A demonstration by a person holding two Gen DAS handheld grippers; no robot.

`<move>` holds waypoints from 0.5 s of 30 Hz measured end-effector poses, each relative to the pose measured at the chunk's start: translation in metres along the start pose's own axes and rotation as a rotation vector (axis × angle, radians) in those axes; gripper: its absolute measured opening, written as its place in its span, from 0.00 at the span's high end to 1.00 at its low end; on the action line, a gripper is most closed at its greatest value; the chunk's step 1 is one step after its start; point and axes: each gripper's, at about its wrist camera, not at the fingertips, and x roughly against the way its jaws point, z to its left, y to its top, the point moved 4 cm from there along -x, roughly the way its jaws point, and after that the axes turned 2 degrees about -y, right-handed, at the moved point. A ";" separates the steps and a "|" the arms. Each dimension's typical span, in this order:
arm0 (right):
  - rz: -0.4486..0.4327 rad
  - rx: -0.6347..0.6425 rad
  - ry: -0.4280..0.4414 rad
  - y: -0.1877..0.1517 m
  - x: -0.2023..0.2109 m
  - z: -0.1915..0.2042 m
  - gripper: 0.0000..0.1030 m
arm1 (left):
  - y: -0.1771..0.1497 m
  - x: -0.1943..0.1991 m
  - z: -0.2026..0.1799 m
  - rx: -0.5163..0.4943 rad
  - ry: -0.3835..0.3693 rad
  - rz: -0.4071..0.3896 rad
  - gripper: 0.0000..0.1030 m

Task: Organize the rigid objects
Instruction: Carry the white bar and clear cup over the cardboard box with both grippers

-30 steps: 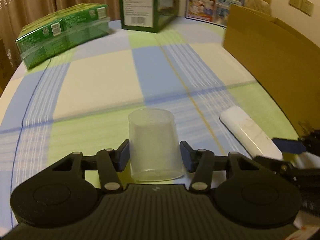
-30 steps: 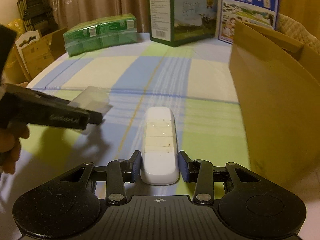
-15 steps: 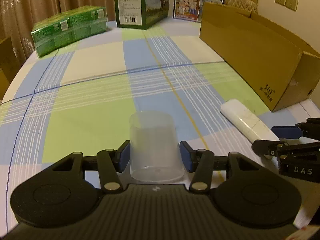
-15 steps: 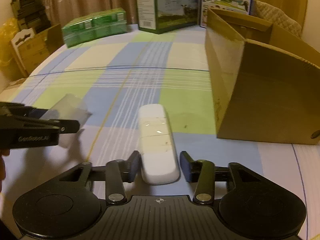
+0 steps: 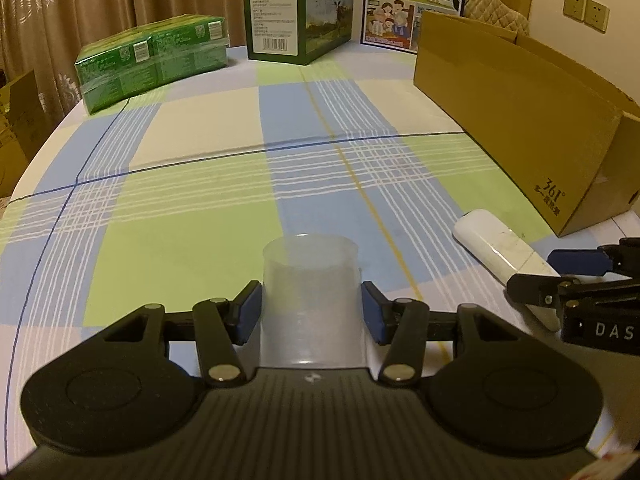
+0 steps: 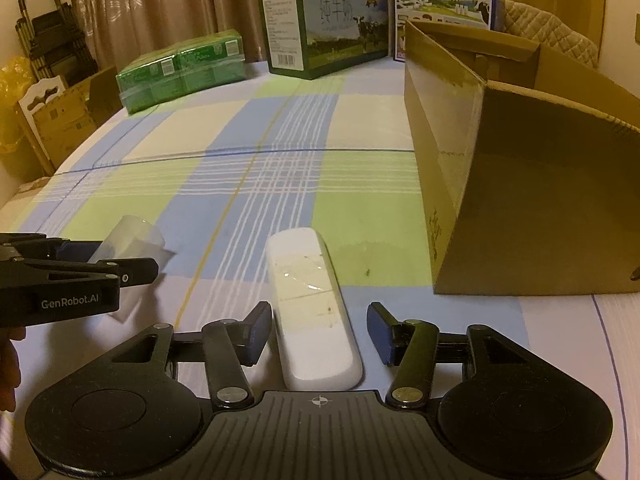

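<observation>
Here, left hand-held gripper [image 5: 311, 316]: blue pads pressed to both sides of a translucent plastic cup [image 5: 310, 300], upright, held. Right hand-held gripper [image 6: 320, 334]: fingers spread, gaps on both sides of a white remote control [image 6: 312, 312] lying flat on the counter [image 6: 248, 184] between them, no contact. Checked cloth covers the counter. Open cardboard box [image 6: 520, 184] just right of the remote. Far edge: green shrink-wrapped packs [image 5: 154, 62], dark green milk carton box [image 5: 298, 10], blue milk carton box [image 6: 444, 0].
</observation>
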 end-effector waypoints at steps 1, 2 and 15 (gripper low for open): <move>0.001 0.006 0.002 0.000 -0.001 0.000 0.51 | -0.001 0.000 0.000 0.000 0.001 0.002 0.54; 0.003 0.017 0.006 0.001 -0.002 0.001 0.51 | -0.001 -0.001 0.000 -0.003 0.003 0.005 0.53; -0.014 0.141 0.025 0.005 -0.018 0.011 0.56 | -0.002 -0.002 -0.004 -0.029 0.029 -0.009 0.52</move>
